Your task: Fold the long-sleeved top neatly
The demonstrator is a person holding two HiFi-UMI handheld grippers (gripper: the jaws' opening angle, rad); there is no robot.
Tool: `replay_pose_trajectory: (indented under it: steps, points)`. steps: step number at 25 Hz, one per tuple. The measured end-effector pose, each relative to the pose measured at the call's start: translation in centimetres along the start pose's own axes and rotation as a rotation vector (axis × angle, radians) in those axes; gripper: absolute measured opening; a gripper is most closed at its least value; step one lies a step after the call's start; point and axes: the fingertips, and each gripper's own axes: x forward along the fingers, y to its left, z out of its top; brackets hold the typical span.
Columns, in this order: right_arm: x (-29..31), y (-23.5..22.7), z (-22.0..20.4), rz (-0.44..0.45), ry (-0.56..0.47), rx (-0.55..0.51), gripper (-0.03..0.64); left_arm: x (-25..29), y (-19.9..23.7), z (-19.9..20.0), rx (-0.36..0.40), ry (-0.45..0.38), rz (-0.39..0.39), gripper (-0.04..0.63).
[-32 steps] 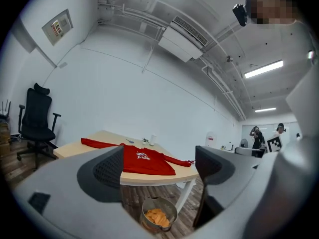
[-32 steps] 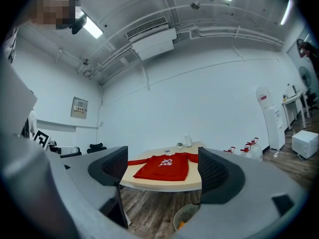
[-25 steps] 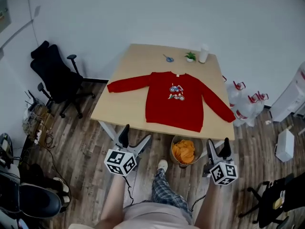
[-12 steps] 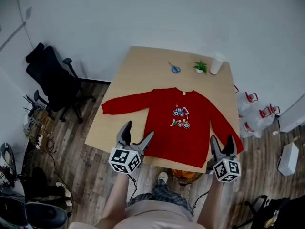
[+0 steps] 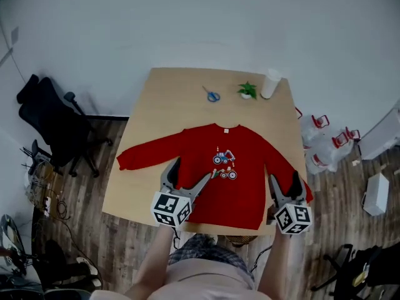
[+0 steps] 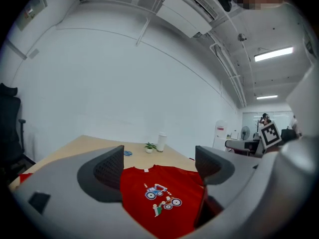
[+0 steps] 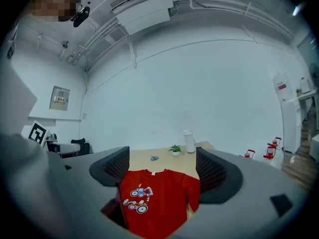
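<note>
Pale wooden table (image 5: 156, 111) carries the red long-sleeved top (image 5: 247, 186), spread flat, front up. Since half a second ago both my tongs have come forward over its hem: left gripper (image 5: 190, 170) and right gripper (image 5: 284, 179), each spread wide, pinching nothing. Only the head view shows the 9 o'clock sleeve at full length. Scissors (image 5: 211, 95), plant (image 5: 247, 90) and bottle (image 5: 270, 83) sit at 12 o'clock.

White wall (image 5: 187, 24), dark wood-plank floor (image 5: 81, 230).
Black office chair (image 5: 47, 120) left of the pale wooden table (image 5: 162, 99); strip lights (image 6: 271, 54) on the ceiling.
</note>
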Motion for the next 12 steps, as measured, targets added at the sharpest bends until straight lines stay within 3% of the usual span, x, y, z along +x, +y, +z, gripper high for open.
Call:
replay_pose_trajectory:
  steps: [12]
  points:
    - [-5.9,-10.2,-1.7,-0.316,0.039,0.043,0.390,14.0,-11.7,-3.6,0.008,0.142,-0.360,0.431]
